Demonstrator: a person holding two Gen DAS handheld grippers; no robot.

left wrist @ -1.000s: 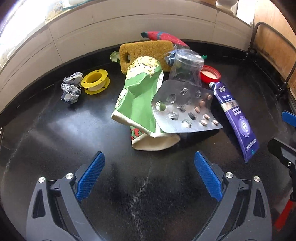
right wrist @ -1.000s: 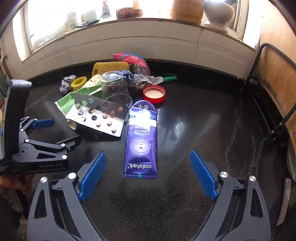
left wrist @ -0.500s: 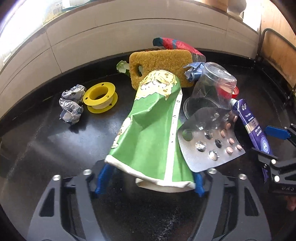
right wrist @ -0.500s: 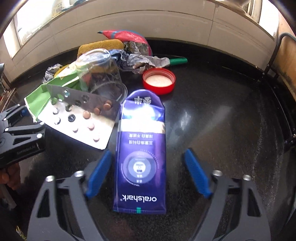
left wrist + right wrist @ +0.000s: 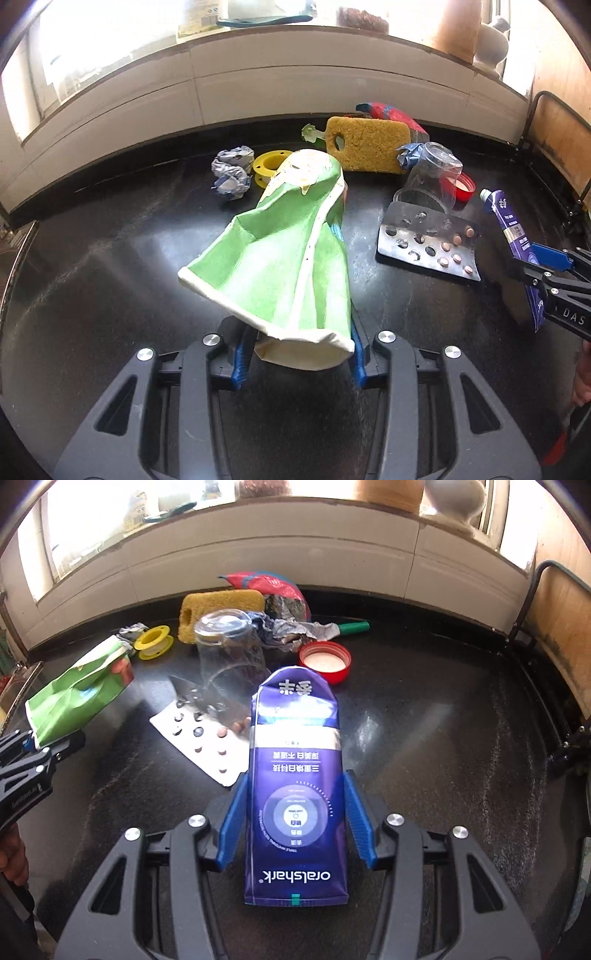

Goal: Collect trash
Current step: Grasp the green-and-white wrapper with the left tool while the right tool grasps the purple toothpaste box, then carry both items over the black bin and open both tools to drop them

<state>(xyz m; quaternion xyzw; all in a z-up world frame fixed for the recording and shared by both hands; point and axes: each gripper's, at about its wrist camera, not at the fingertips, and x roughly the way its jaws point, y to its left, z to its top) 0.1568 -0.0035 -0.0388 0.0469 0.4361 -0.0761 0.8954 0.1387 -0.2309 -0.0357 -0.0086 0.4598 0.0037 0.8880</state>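
My left gripper [image 5: 299,352] is shut on the crumpled green paper bag [image 5: 291,251] and holds its near end off the black counter [image 5: 110,280]. The bag also shows at the left of the right wrist view [image 5: 77,694]. My right gripper [image 5: 297,819] is shut on the flat purple toothpaste tube [image 5: 295,775], which also shows at the right of the left wrist view [image 5: 515,236]. A silver pill blister [image 5: 428,242] lies between them, with a clear plastic cup [image 5: 432,177] on its side behind it.
At the back lie a yellow sponge [image 5: 365,144], a yellow tape spool [image 5: 269,166], crumpled foil [image 5: 229,171], a red lid [image 5: 325,661], a red-blue wrapper [image 5: 269,585] and a green-tipped foil scrap [image 5: 317,629]. A white tiled wall rises behind; a metal rail [image 5: 532,602] stands right.
Both grippers moved forward and shut, the left on the green bag and the right on the toothpaste tube. The bag's near end now sits lifted.
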